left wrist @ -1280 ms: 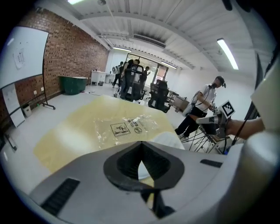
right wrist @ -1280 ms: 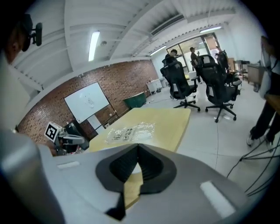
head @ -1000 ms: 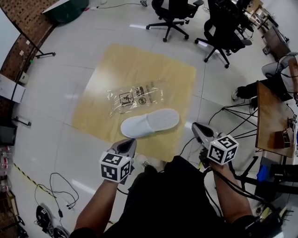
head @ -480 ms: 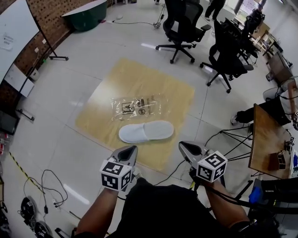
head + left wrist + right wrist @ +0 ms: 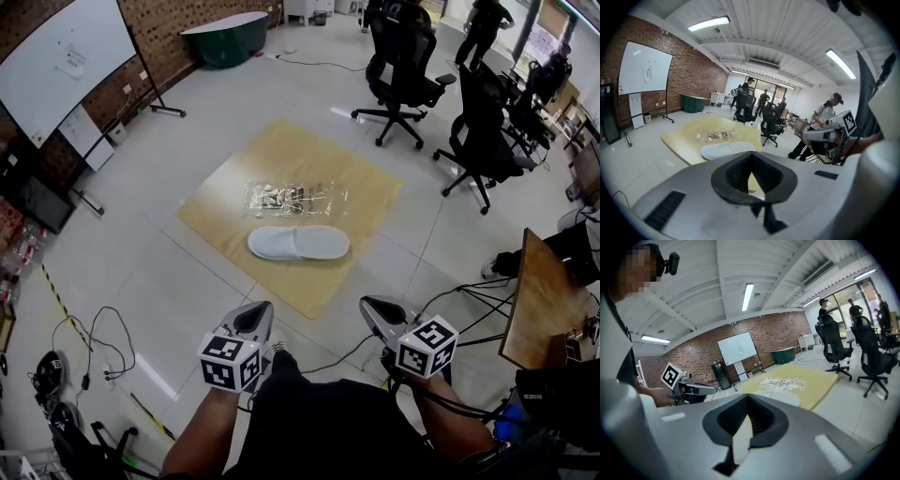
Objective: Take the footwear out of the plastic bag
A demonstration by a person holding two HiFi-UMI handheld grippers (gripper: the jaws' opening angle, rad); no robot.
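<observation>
A pair of white slippers (image 5: 298, 242) lies stacked on the yellow mat (image 5: 281, 155), outside the clear plastic bag (image 5: 296, 198), which lies flat just beyond them. My left gripper (image 5: 258, 314) and right gripper (image 5: 373, 309) hover close to my body, well short of the mat, both shut with nothing in them. The left gripper view shows the slippers (image 5: 726, 150) and the bag (image 5: 717, 136) far ahead past the closed jaws. In the right gripper view the bag (image 5: 783, 383) glints on the mat, and the left gripper (image 5: 705, 390) sits off to the left.
Black office chairs (image 5: 405, 70) stand beyond the mat at the right. A whiteboard (image 5: 66, 56) leans at the far left, and cables (image 5: 98, 347) lie on the floor at the near left. A wooden desk (image 5: 539, 300) is at the right, with people standing in the background.
Both grippers have pulled back from the mat and risen. The view has lifted, so the slippers and bag now sit farther away. The slippers and bag have not moved.
</observation>
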